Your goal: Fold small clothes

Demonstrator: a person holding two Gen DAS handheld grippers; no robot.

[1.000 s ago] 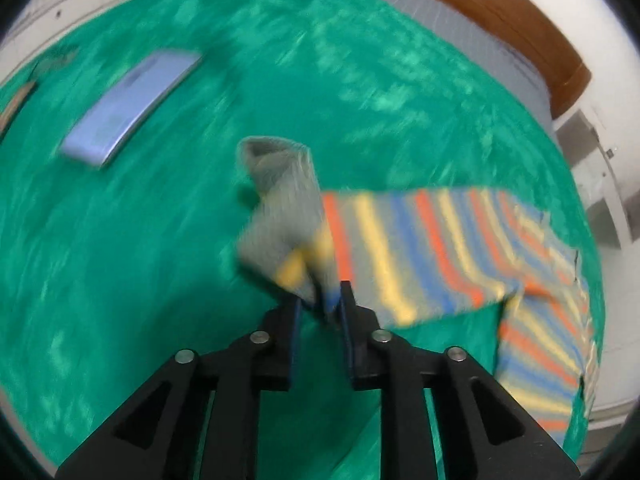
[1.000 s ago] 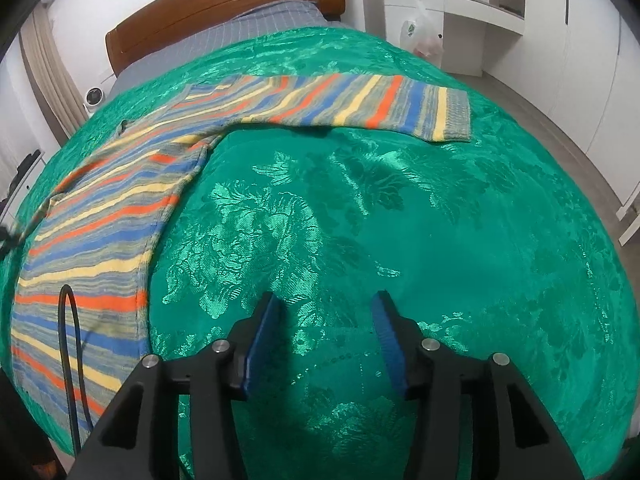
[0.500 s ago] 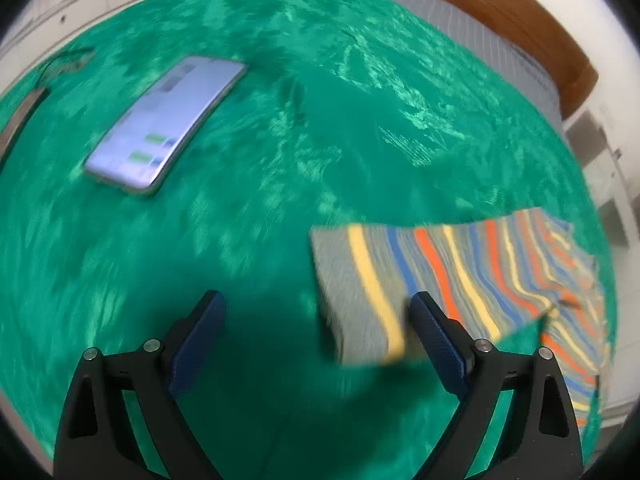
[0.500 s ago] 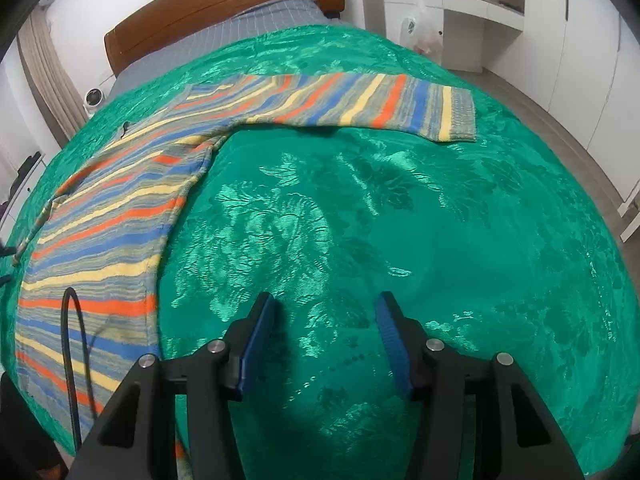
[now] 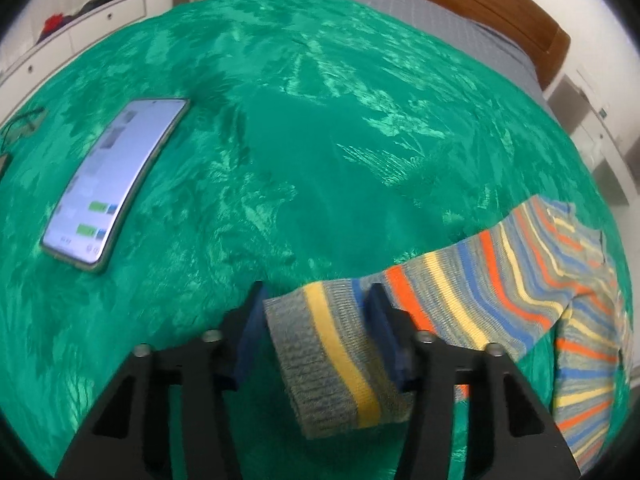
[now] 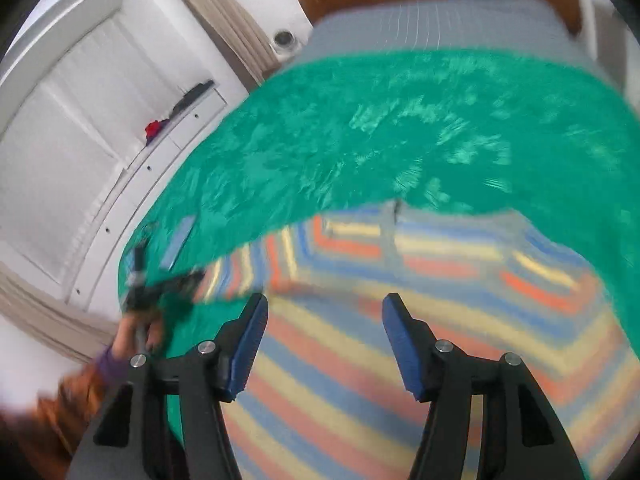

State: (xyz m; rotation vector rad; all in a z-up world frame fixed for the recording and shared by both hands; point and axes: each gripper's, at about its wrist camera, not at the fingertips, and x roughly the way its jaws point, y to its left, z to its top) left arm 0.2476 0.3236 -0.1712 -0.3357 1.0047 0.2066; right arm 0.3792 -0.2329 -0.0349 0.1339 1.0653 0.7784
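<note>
Green brocade bedspread covers the whole bed, and one striped sweater lies on it, knitted in grey, orange, yellow and blue bands. From the left wrist view the sweater sits from 3 to 5 o'clock, with its sleeve running in toward 6 o'clock. The grey ribbed cuff of that sleeve lies between the two blue pads of the left claw, which tilts steeply down at the bed. Its jaws have just been closing, with the cuff between them; they stand partly apart, the right pad looks to touch the sleeve, and a sliver of green shows between the left pad and the cuff's edge, so the pads do not clamp it.

One phone lies face up at 9 o'clock in that view, its screen lit. Small green blocks show on the screen, but the writing is too blurred to read.

From the right wrist view, heavily blurred, the right claw hangs over the sweater's body, which fills the frame from 4 to 7 o'clock. Its jaws have just been opening and stand apart, with stripes under the gap and nothing pinched. At 8 o'clock a hand in a purple sleeve grips the black frame of the other tool, near the sleeve's end.

White drawers run along the wall at 9 o'clock, and a wooden headboard stands at 1 o'clock in the left view.
</note>
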